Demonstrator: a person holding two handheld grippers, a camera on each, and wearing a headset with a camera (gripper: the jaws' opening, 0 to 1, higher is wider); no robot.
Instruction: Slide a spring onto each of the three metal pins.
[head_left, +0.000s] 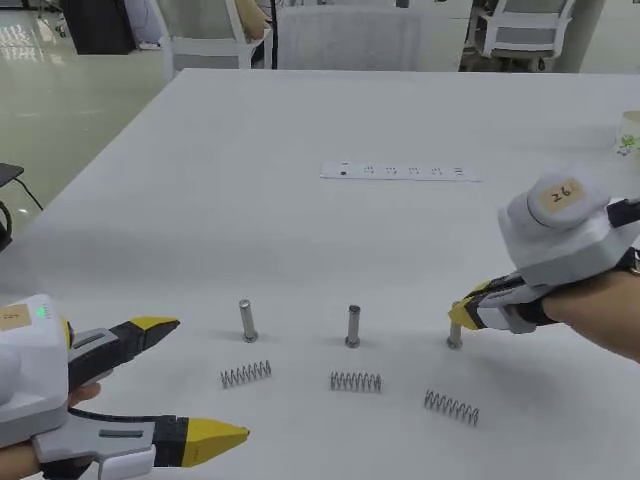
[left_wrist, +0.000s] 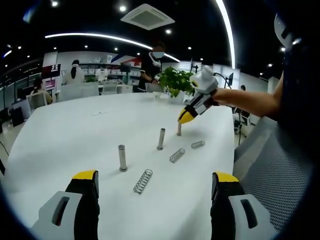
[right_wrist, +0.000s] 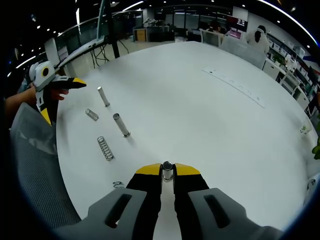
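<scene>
Across the white table (head_left: 350, 200), the biggest thing in shot, the work sits in a tidy row near the front edge. Left gripper (head_left: 195, 380) is low at 7 o'clock in the head view. Its jaws are spread wide and hold nothing, with the yellow tips aimed toward 3 o'clock. Right gripper (head_left: 462, 316) reaches in from 3 o'clock with its jaws clenched on the top of the right pin (head_left: 454, 338). Its own view shows the pin's round head pinched between the yellow fingertips (right_wrist: 147, 170).

Far out at 12 o'clock lies a white strip (head_left: 400, 172), flat, with its long axis running 9 to 3.

Now the pins, three of them in a line from 9 to 3. Left pin (head_left: 246, 320) and middle pin (head_left: 353, 326) stand free and bare. All three are upright, long axis vertical, with the wider foot on the table.

Smallest of all are the springs, each lying on its side just toward 6 o'clock of its pin and apart from it.
- **Left spring** (head_left: 246, 374) runs 8 to 2, a slight slant.
- **Middle spring** (head_left: 356, 381) runs straight 9 to 3.
- **Right spring** (head_left: 451, 407) slants 10 to 4.
</scene>
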